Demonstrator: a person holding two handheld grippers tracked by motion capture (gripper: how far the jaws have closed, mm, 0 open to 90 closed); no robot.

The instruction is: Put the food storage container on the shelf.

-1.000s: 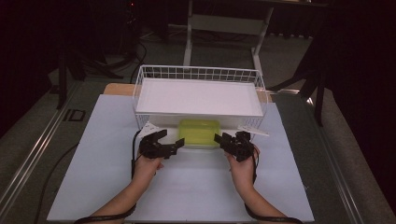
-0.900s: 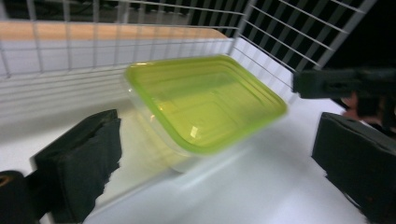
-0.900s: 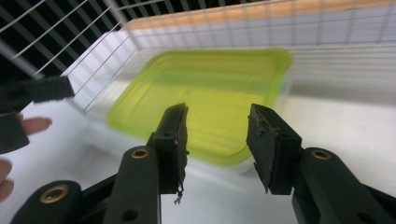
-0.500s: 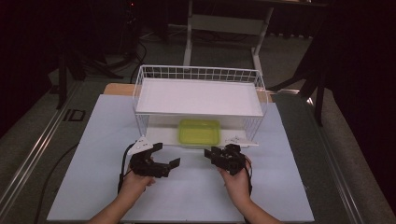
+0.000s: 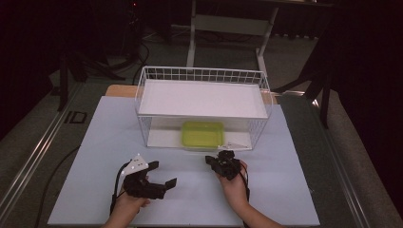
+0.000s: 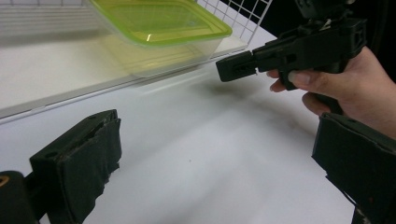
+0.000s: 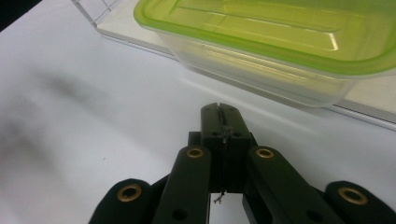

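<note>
A green-lidded container sits on the lower shelf of the wire basket, while near it over the tabletop the left gripper has jaws wide apart and empty, and the right gripper has jaws pressed together on nothing.

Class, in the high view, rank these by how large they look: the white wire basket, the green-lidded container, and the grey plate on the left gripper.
1. White wire basket
2. Green-lidded container
3. Grey plate on the left gripper; it sits nearer the camera, yet looks smallest.
</note>
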